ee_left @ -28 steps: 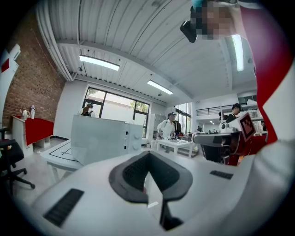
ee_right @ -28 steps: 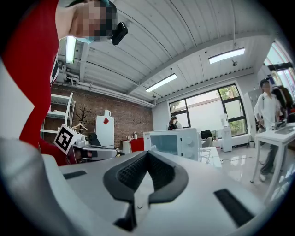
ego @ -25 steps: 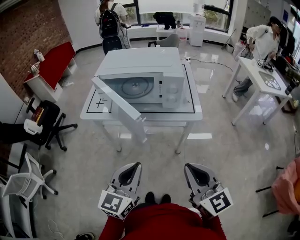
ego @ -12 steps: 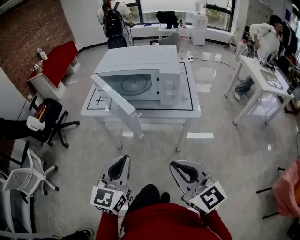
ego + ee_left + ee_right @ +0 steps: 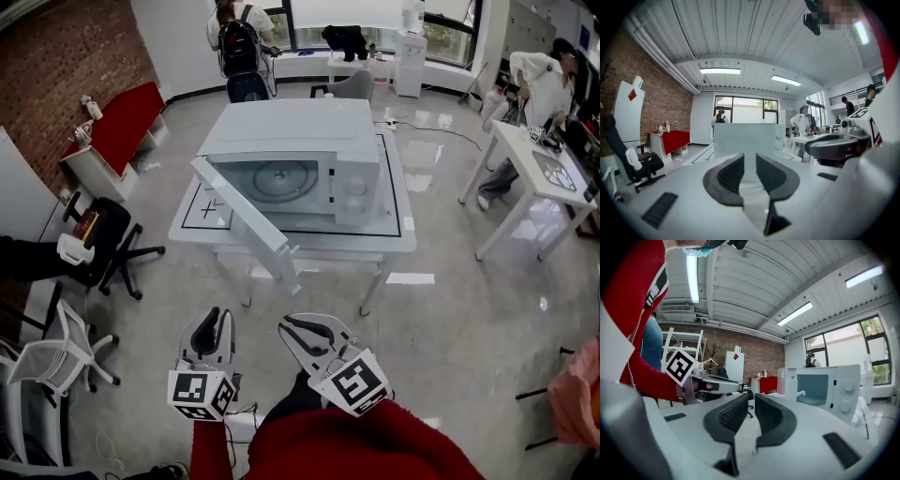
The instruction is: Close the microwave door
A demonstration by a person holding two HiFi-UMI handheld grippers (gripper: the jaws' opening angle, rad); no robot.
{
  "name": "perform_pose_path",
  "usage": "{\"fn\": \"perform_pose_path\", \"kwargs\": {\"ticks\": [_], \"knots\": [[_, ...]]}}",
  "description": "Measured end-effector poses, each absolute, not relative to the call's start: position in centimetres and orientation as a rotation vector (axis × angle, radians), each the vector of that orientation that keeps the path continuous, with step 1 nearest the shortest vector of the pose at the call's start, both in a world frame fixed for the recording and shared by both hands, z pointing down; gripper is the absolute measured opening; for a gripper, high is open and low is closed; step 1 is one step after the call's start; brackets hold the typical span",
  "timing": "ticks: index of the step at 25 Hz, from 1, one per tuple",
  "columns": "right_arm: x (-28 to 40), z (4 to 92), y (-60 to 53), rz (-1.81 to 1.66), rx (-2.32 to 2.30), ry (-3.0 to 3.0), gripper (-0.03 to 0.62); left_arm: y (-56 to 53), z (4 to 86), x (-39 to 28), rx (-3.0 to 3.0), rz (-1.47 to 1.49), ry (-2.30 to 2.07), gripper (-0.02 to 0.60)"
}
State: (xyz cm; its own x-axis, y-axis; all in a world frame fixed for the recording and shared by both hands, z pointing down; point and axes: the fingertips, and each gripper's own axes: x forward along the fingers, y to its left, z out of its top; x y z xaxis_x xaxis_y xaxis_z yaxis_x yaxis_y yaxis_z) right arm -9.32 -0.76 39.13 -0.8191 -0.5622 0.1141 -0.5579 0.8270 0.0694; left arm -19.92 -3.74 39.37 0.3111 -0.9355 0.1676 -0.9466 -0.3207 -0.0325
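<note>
Nearest the person's red sleeves, the left gripper (image 5: 214,317) (image 5: 750,157) and right gripper (image 5: 292,323) (image 5: 752,397) hung over bare floor. Each one's own view showed its black ribbed jaws a narrow slot apart, gripping nothing. Farther off, the boxy white microwave (image 5: 291,150) sat on a white square table (image 5: 398,234), well apart from both grippers, with its hinged white door (image 5: 248,223) swung outward. Only the right gripper view looked into the microwave's (image 5: 829,385) open cavity. The left gripper view met a blank pale panel.
</note>
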Motion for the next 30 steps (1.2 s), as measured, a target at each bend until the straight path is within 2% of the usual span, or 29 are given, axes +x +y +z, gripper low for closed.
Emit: {"fn": "perform_pose_path", "kwargs": {"ticks": [2, 7, 17, 30], "knots": [[-10.3, 39.4, -2.7, -0.070, 0.915, -2.850, 0.073, -5.0, 39.4, -20.4, 2.484, 0.240, -1.788, 0.074], [-11.8, 39.1, -5.8, -0.079, 0.977, -2.850, 0.099, -8.0, 39.4, -20.3, 2.513, 0.260, -1.760, 0.074], [-13.0, 40.0, -7.2, 0.022, 0.958, -2.856, 0.101, -10.8, 40.1, -18.1, 2.560, 0.276, -1.642, 0.074], [-11.4, 40.6, -8.9, 0.111, 1.055, -2.833, 0.101, -12.6, 40.7, -15.9, 2.601, 0.244, -1.530, 0.073]]}}
